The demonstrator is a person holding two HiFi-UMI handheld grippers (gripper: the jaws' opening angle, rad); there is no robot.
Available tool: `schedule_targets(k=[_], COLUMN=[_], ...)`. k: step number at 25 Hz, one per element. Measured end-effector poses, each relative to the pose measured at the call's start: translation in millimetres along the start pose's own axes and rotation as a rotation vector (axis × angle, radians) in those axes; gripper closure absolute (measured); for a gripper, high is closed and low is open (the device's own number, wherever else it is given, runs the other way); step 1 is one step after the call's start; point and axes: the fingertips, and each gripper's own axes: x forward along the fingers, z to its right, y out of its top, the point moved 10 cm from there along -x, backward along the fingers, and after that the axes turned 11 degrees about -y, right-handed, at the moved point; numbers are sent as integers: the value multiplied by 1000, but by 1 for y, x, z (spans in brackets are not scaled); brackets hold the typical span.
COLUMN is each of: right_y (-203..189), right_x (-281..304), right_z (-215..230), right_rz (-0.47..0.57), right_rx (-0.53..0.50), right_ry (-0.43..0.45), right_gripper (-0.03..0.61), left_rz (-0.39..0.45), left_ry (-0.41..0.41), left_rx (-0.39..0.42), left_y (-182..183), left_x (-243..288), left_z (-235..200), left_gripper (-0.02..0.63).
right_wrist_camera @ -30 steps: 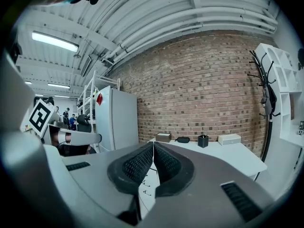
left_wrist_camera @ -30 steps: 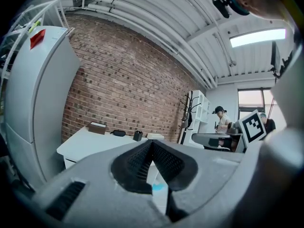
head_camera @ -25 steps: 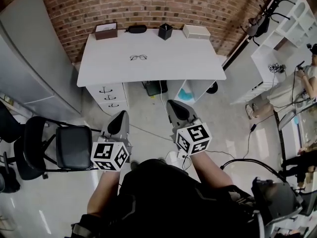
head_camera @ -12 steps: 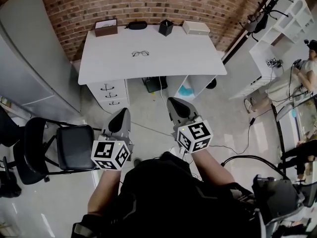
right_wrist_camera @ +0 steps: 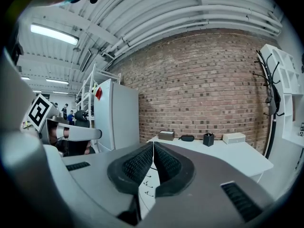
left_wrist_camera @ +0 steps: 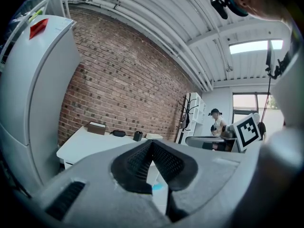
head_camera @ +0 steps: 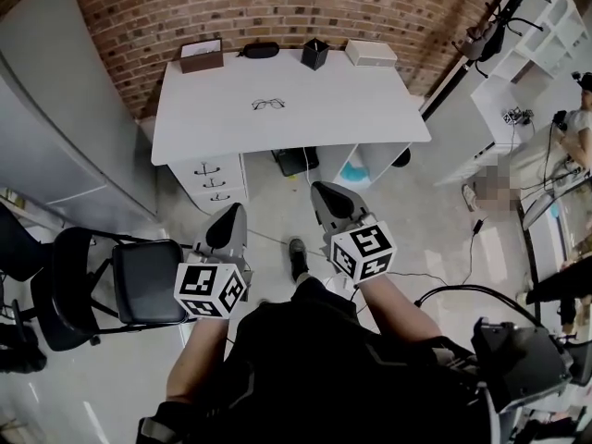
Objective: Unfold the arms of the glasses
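Standing well back from the white desk (head_camera: 370, 109), the person holds the left gripper (head_camera: 229, 213) and right gripper (head_camera: 320, 192) side by side, both claws pressed together with nothing between them. The glasses (head_camera: 268, 104) lie near the middle of the desk top, at about one o'clock from the left claw and eleven from the right. Their long axis runs nine to three. Neither claw looks clearly nearer, and the glasses' arms are too small to read.

Left claw (head_camera: 225, 232) and right claw (head_camera: 330, 203) both closed, empty, held level.
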Motion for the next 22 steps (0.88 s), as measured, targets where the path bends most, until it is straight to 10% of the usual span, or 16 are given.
schedule_targets(k=[22], right_y=[20], right_x=[155], right_z=[99], right_rz=[-22], right_rx=[23], right_ry=[100], right_gripper=[569], left_rz=[-65], left_ry=[91], left_rx=[-44], left_y=[21], left_x=[153], left_z=[-74], left_gripper=[604])
